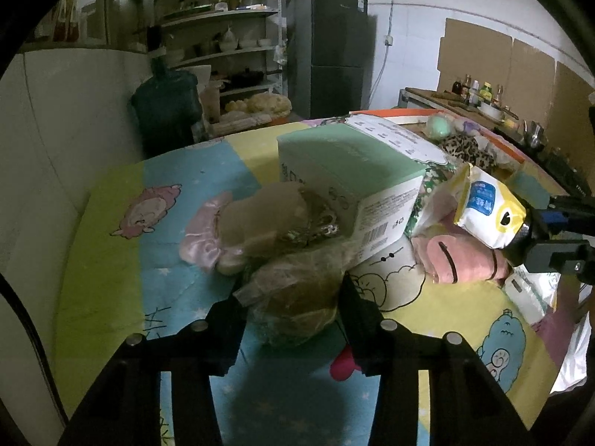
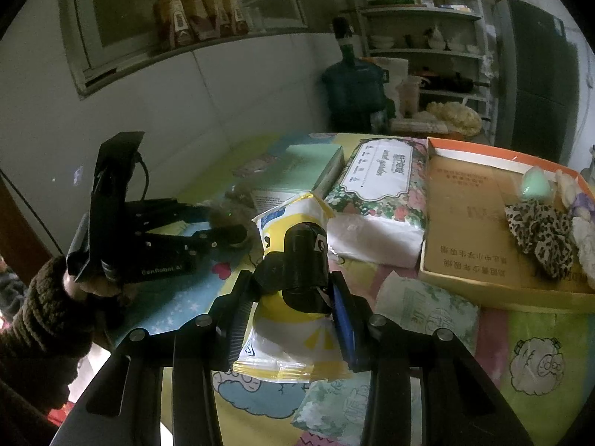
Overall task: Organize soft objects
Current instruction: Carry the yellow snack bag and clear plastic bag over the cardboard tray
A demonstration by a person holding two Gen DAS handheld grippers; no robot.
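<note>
Your right gripper (image 2: pixel 293 297) clamps yellow-white tissue pack (image 2: pixel 290 260) above cartoon cloth (image 2: pixel 531 364); blue label unreadable. Your left gripper (image 1: pixel 293 297) half open around brown plastic-wrapped bundle (image 1: pixel 297 297); contact with fingers (image 1: pixel 357 308) unclear. "GenRobot.AI" printed on left gripper body. Green box (image 1: pixel 346 171) shows barcode. Floral tissue pack (image 2: pixel 379 193) lies just beside orange box (image 2: pixel 465 223) holding leopard scrunchie (image 2: pixel 539 230). Shelves (image 1: pixel 223 37), fridge (image 1: pixel 331 55), water jug (image 1: pixel 167 100) behind.
</note>
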